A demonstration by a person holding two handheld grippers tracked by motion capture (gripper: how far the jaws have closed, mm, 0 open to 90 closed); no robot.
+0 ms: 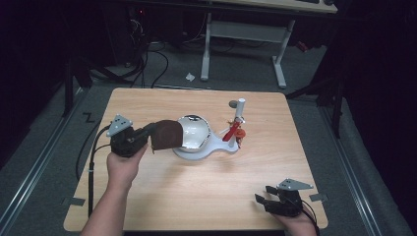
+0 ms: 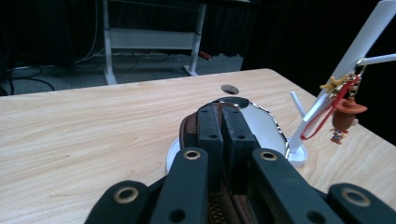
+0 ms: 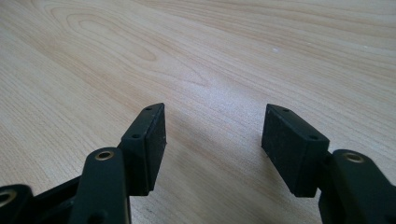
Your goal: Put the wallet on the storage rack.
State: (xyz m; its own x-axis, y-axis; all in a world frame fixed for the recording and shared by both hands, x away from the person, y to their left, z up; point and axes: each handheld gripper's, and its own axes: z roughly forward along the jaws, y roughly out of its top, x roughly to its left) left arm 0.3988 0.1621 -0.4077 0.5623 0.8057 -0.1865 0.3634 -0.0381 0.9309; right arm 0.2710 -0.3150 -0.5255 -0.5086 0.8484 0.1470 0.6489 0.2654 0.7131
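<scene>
Holding a brown zipped pouch [image 1: 166, 134] at its edge, your left gripper [image 1: 149, 133] is clamped on it, just left of the white stand [image 1: 206, 147] with its shiny bowl [image 1: 194, 130]. Swinging it further could knock the stand or its hanging keychain [image 1: 235, 132]. Your right gripper [image 1: 265, 201] rests with jaws apart, empty, on the bench [image 1: 196, 196], well clear of the stand.

A white-legged desk [image 1: 246, 34] and tangled cables [image 1: 142, 56] stand beyond the table [image 1: 196, 196].

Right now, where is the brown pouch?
In the high view the brown pouch sits left of centre, clamped in the left gripper against the left side of the white stand's round mirror.
</scene>
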